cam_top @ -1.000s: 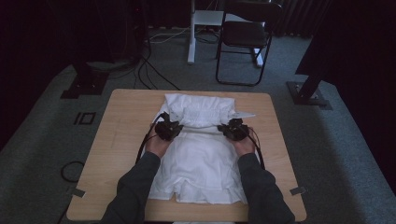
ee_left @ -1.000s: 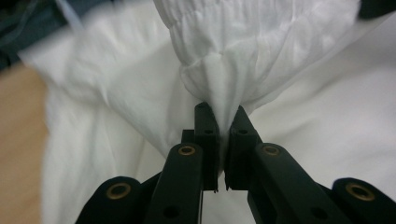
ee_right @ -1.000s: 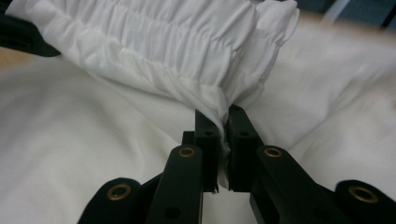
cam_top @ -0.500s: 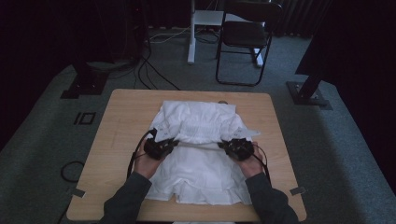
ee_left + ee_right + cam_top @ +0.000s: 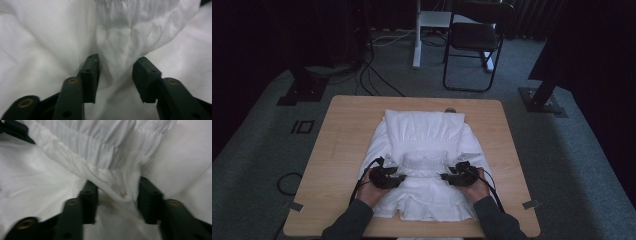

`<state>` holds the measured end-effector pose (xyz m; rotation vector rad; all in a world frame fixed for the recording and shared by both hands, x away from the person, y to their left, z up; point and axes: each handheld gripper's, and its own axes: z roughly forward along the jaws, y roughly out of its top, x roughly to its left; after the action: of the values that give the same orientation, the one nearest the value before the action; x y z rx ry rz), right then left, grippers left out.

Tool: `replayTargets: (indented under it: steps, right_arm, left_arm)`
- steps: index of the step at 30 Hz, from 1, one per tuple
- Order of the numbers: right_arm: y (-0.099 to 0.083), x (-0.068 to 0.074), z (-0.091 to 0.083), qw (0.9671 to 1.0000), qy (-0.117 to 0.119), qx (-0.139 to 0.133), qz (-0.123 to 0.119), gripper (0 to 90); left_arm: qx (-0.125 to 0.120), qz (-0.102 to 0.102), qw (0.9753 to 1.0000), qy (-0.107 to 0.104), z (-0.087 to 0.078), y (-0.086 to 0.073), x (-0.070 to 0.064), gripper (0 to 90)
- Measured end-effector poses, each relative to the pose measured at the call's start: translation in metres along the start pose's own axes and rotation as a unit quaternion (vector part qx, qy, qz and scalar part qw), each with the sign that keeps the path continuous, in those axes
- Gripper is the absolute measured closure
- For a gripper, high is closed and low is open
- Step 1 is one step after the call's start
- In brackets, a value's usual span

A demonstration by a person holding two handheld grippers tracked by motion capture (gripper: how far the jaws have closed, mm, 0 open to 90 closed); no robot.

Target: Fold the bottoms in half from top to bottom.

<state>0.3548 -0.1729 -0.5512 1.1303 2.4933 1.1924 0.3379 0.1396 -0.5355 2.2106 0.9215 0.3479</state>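
A white garment [image 5: 424, 130] lies spread on the wooden table [image 5: 342, 130]. Its gathered elastic band [image 5: 426, 162] is folded over toward the near side and stretched between the two grippers. My left gripper [image 5: 401, 176] is at the band's left end and my right gripper [image 5: 446, 176] at its right end. In the left gripper view the jaws [image 5: 115, 75] stand apart with a bunched fold of the white cloth [image 5: 113, 42] between them. In the right gripper view the gripper [image 5: 117, 197] is likewise open around the band's puckered corner [image 5: 112, 175].
A small dark object [image 5: 451, 110] sits at the table's far edge behind the garment. Beyond the table stand a black chair [image 5: 472, 40] and a white post [image 5: 417, 35]. Cables [image 5: 372, 75] and black stand bases [image 5: 304, 90] lie on the carpet.
Both grippers have moved toward the near edge, drawing the gathered band down over the garment and folding it. The far part now lies flat.
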Motion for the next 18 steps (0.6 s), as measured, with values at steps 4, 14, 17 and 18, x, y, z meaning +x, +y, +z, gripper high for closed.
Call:
replayTargets:
  steps: [4, 14, 17, 18]
  right_arm:
    - [0.004, 0.001, -0.015, 0.9998, 0.004, -0.017, -0.006, 39.5]
    - [0.036, -0.038, -0.011, 0.9956, -0.047, -0.053, 0.061, 80.3]
    - [0.037, -0.044, 0.012, 0.9966, -0.049, -0.022, 0.062, 77.0]
    - [0.036, -0.045, 0.017, 0.9968, -0.044, -0.017, 0.064, 76.9]
  left_arm:
    - [-0.047, -0.023, 0.9985, -0.015, -0.023, 0.009, 0.009, 53.4]
    - [-0.003, -0.057, 0.9983, -0.008, 0.023, 0.043, 0.036, 90.0]
    - [0.008, -0.048, 0.9987, -0.012, 0.035, 0.041, 0.032, 90.0]
    - [0.004, -0.049, 0.9987, -0.01, 0.035, 0.039, 0.03, 89.5]
